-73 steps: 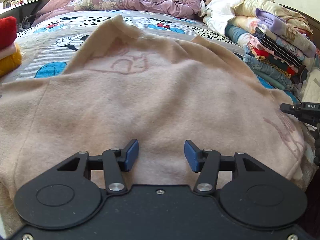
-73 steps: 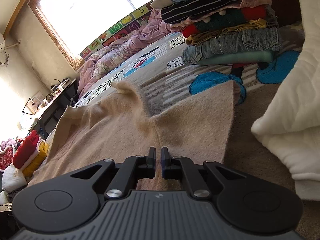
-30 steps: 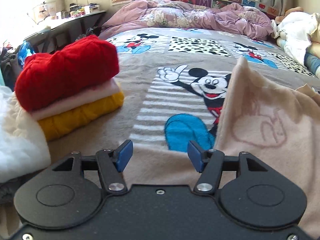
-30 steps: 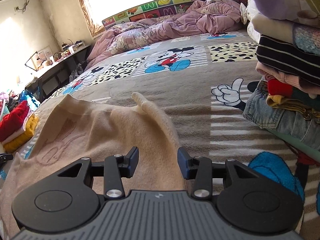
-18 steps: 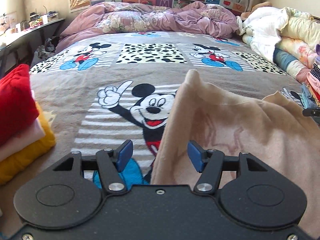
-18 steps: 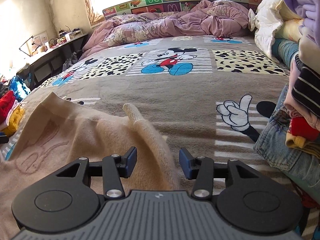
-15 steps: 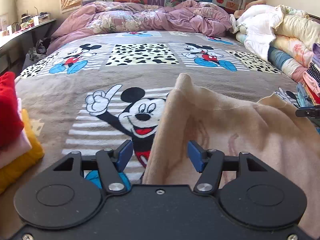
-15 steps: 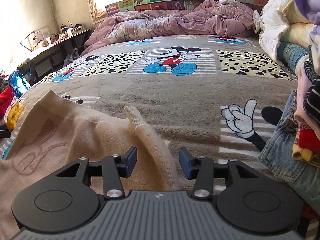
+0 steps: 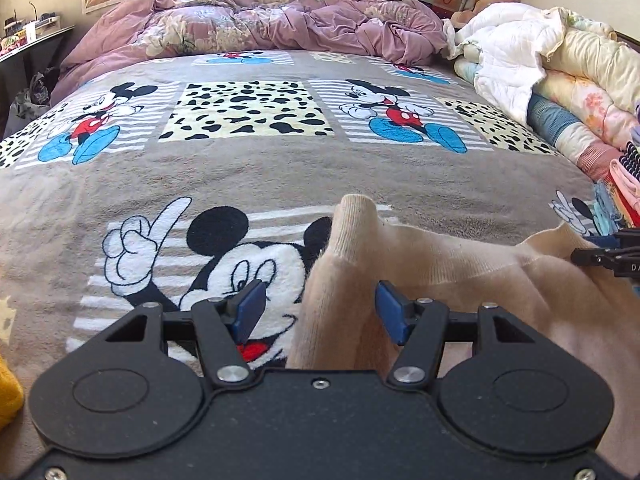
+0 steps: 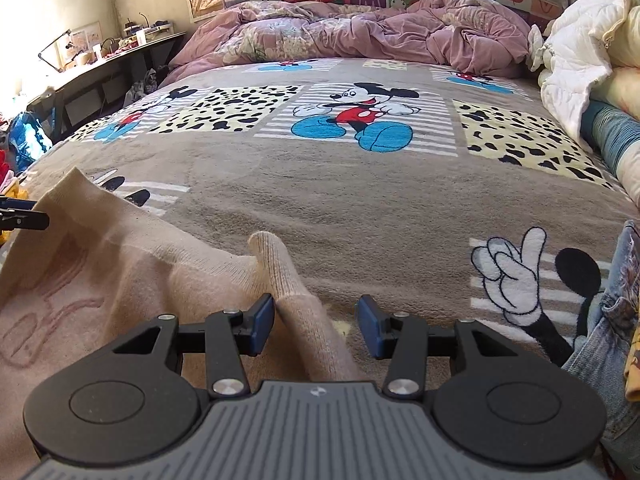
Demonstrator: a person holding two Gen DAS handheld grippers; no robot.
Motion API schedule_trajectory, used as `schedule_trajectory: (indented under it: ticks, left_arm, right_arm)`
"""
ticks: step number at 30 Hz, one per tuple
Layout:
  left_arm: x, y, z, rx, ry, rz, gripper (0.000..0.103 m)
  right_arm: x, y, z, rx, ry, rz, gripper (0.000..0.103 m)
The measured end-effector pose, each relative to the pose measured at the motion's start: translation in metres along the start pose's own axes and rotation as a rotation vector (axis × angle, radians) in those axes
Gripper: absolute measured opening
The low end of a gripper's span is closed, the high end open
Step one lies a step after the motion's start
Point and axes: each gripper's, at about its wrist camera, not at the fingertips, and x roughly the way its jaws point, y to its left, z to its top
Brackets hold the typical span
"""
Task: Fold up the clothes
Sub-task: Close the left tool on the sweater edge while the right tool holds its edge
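A beige knit sweater (image 9: 500, 292) lies on the Mickey Mouse blanket (image 9: 248, 176). In the left wrist view, my left gripper (image 9: 318, 312) is open, its blue pads on either side of the sweater's left folded edge and raised corner (image 9: 354, 216). In the right wrist view, my right gripper (image 10: 316, 326) is open with the sweater's ribbed right corner (image 10: 280, 268) lying between the pads. The sweater body (image 10: 100, 280) spreads to the left there. Each gripper shows at the edge of the other's view.
A purple quilt (image 9: 260, 24) is bunched at the headboard. Folded bedding and clothes (image 9: 580, 92) are stacked along the right side. Jeans (image 10: 608, 344) lie at the right. A yellow folded garment (image 9: 8, 392) sits at the left edge. A desk (image 10: 100, 68) stands far left.
Both grippers have moved forward along the sweater's two edges toward its far corners, and both views have turned toward the headboard. The right gripper, shut earlier, stands open.
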Motion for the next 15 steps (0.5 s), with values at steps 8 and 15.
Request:
schedule_trajectory:
  ticks: [8, 15]
  left_arm:
    - [0.012, 0.004, 0.003, -0.072, -0.006, -0.091, 0.037]
    - [0.013, 0.015, 0.001, -0.156, -0.02, -0.186, 0.022]
  right_arm:
    - [0.007, -0.008, 0.002, 0.026, -0.016, 0.078, 0.013]
    - [-0.023, -0.041, 0.005, 0.165, -0.142, 0.136, 0.011]
